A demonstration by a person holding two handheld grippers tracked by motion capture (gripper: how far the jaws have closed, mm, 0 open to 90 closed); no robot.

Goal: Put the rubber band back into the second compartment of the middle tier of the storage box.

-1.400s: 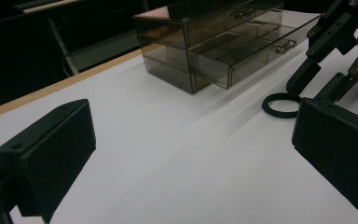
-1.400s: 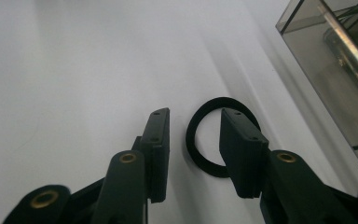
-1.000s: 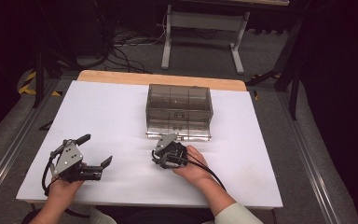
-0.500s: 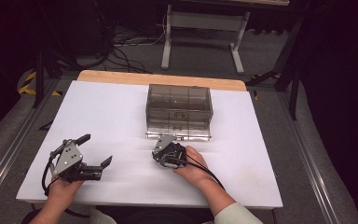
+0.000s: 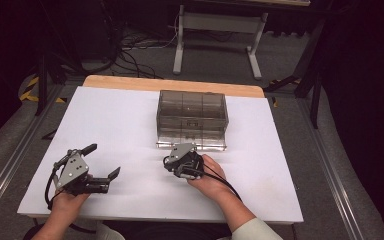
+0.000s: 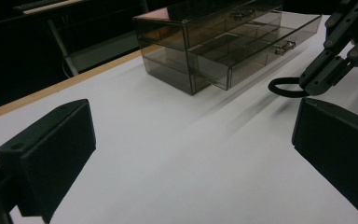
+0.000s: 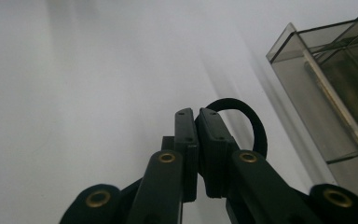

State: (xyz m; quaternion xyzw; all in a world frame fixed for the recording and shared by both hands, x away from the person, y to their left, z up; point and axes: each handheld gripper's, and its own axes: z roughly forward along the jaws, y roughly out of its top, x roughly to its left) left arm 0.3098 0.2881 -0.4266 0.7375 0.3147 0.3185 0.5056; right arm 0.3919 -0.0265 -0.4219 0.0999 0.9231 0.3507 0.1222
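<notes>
A smoky clear drawer unit [image 5: 192, 117] stands at the middle back of the white table [image 5: 130, 120], its lower drawer [image 6: 261, 46] pulled out a little. Just in front of it my right gripper [image 5: 169, 163] is shut on a thin black ring [image 7: 256, 126]. The ring loops out past the pressed-together jaw tips, low over the table, in the right gripper view [image 7: 196, 112]. My left gripper [image 5: 101, 160] rests at the front left, open wide with nothing between its jaws. In the left gripper view [image 6: 193, 126] the ring [image 6: 284, 88] hangs from the right gripper [image 6: 314, 86].
The table's wooden back edge [image 5: 170, 84] lies behind the drawer unit. Beyond it are a white metal stand [image 5: 215, 30] and cables on the dark floor. Bare white table surface lies between the two hands and to both sides of the unit.
</notes>
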